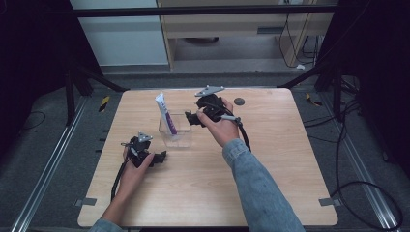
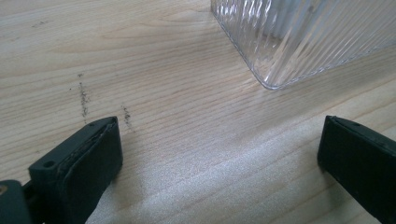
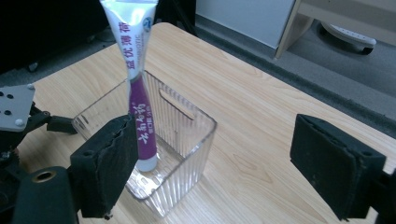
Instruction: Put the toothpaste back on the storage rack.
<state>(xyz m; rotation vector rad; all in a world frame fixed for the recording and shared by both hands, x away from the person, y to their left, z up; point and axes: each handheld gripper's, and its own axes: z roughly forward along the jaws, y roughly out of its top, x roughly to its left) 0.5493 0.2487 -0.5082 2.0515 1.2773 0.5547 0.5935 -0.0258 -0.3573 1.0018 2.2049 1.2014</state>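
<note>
On the wooden table [image 1: 270,159], the left gripper [image 1: 153,158] was held low at about 8 o'clock from the table's middle, its jaws spread wide with nothing between them and aimed toward the nearest corner of a clear ribbed plastic box [image 1: 175,131]. In the left gripper view that corner [image 2: 275,79] was seen near the jaws but apart from them. The box, square and open-topped with a slot in one wall, stood near the table's middle. A tube [image 3: 136,88] was propped upright inside it, cap end on the floor, purple below and white above, the flat crimped end leaning past the rim. At 3 o'clock from the box, the right gripper [image 1: 199,117] was held with jaws spread, empty.
</note>
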